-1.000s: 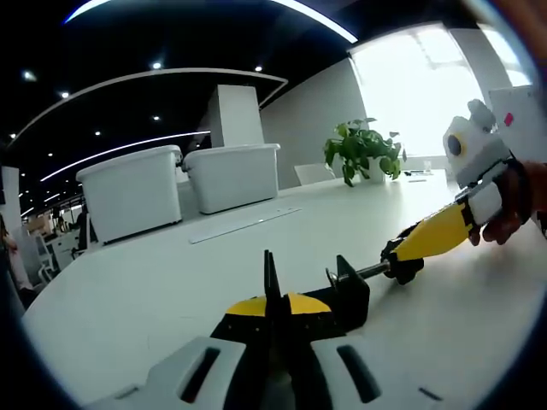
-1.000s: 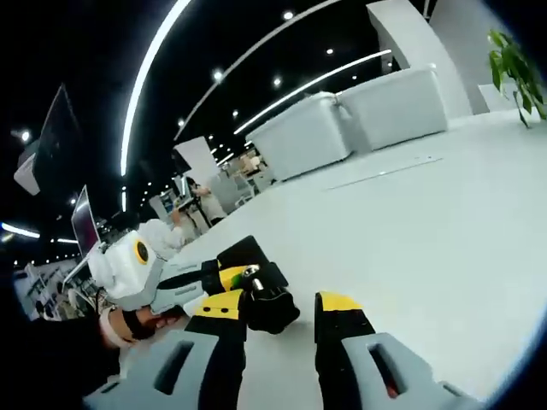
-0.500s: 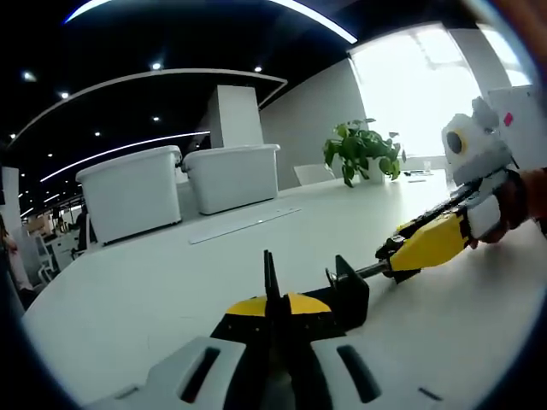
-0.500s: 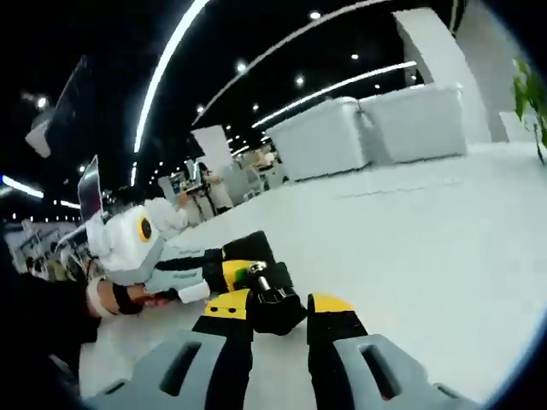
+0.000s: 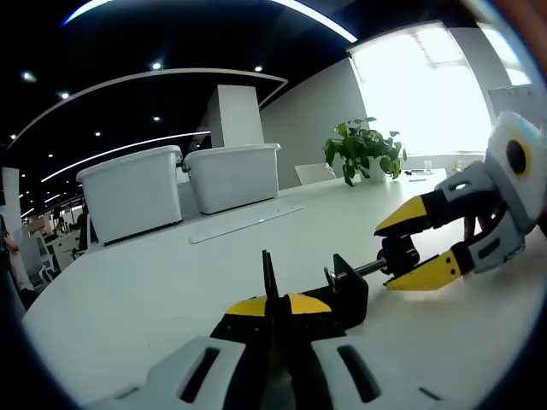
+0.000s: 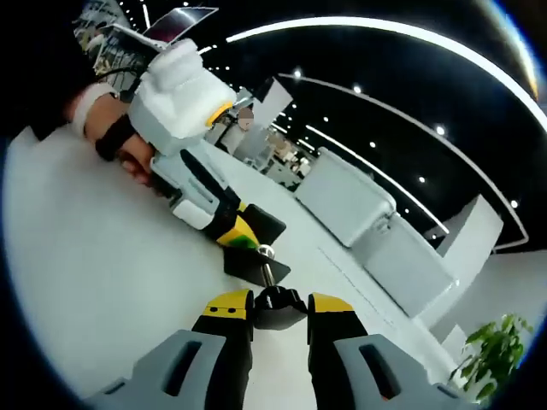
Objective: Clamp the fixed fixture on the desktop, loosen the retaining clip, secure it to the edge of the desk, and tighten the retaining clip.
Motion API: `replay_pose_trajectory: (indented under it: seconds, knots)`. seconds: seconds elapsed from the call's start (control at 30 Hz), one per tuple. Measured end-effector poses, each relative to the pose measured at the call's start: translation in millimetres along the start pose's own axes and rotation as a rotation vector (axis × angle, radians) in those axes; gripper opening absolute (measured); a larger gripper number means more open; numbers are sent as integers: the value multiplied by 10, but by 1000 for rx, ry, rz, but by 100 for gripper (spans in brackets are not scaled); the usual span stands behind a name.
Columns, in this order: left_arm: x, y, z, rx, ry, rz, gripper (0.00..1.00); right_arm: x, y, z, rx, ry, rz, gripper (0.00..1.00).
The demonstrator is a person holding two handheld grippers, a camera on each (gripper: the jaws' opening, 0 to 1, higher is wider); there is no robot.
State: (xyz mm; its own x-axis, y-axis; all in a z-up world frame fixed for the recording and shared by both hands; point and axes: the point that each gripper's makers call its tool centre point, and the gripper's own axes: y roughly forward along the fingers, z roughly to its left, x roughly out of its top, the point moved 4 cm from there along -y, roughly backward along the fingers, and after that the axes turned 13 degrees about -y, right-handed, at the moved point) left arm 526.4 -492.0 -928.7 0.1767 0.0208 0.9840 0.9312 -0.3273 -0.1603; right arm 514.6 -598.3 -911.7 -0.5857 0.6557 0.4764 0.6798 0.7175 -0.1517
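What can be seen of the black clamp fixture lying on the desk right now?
The clamp fixture is a black metal piece with upright plates, a threaded screw rod and a black knob at the rod's end. It lies on the white desk. The left tool is shut on a thin upright plate of its body; the right tool grips the knob, its yellow-tipped jaws either side. In the right gripper view the rod runs from knob to body.
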Motion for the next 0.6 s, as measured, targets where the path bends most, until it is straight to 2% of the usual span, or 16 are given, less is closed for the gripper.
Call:
replay_pose_trajectory:
  seconds: [0.07, 0.2, 0.27, 0.37, 0.4, 0.43, 0.5, 0.6]
  knots:
    - [0, -1, 0, 1, 3, 0, 6, 7, -6, -2, -20, -54, 4, 22]
    - [2, 4, 5, 3, 5, 0, 6, -10, -1, -11, -6, -31, 8, 23]
    - [2, 5, 8, 4, 6, 0, 6, -20, -23, 0, 37, 64, 14, 24]
    - [3, 9, 12, 6, 6, 0, 6, -11, -23, -51, 93, 437, -13, 31]
    - [4, 9, 12, 6, 6, 0, 6, -28, -21, -61, 105, 515, -13, 34]
    - [4, 10, 13, 5, 6, 0, 6, -60, -17, -85, 129, 673, -6, 38]
    - [4, 10, 13, 5, 6, 0, 6, -121, -4, -92, 162, 841, 12, 42]
    - [3, 9, 12, 6, 8, 0, 6, -220, -13, -22, 186, 1064, 36, 37]
